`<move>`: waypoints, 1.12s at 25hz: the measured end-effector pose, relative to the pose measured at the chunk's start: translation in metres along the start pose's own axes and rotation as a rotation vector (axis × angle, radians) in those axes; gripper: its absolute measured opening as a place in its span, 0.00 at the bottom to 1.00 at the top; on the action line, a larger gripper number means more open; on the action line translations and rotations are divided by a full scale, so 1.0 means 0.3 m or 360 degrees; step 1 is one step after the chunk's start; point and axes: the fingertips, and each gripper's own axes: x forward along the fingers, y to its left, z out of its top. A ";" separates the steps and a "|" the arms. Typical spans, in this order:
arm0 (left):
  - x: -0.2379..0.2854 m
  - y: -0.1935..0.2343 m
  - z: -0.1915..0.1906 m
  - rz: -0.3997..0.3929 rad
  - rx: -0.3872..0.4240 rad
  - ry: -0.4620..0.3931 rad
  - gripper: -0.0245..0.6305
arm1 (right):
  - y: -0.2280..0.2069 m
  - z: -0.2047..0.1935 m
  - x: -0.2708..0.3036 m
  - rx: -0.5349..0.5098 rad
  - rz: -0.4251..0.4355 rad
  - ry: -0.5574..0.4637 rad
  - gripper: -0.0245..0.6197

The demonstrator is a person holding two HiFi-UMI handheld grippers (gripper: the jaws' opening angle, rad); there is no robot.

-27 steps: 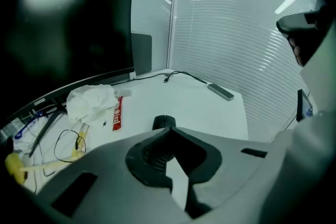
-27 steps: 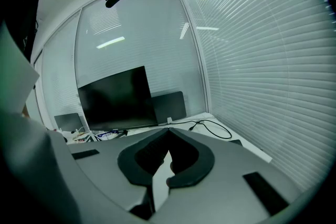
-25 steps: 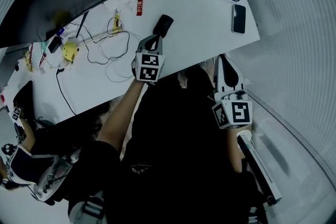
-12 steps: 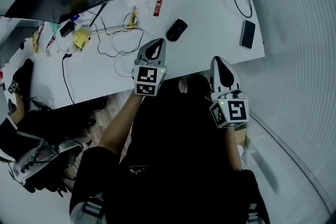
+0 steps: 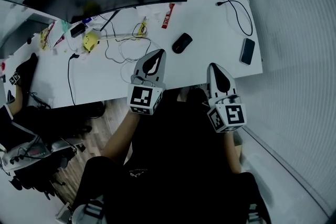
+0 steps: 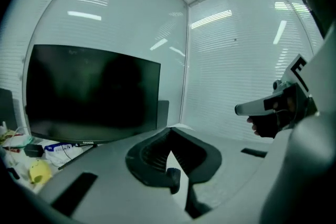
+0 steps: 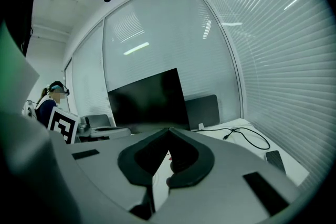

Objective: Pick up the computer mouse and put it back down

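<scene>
On the white counter [image 5: 210,13] the black computer mouse [image 5: 181,42] lies with nothing touching it. Just short of the mouse, held above the counter, the left tongs [image 5: 157,56] have their jaws together on nothing. To the mouse's near right, the right tongs [image 5: 215,71] are likewise closed and empty.

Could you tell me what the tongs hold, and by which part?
Nothing: left tongs and right tongs are shut, empty; mouse lies on the desk.

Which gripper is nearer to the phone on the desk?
Right. The right gripper is just lower-left of the phone in the head view; the left gripper is farther left, past the mouse.
</scene>
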 end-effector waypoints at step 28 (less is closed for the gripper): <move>-0.200 -0.036 0.521 -0.0001 0.0114 -0.0516 0.05 | 0.079 0.440 -0.089 -0.0238 0.0104 -0.0396 0.04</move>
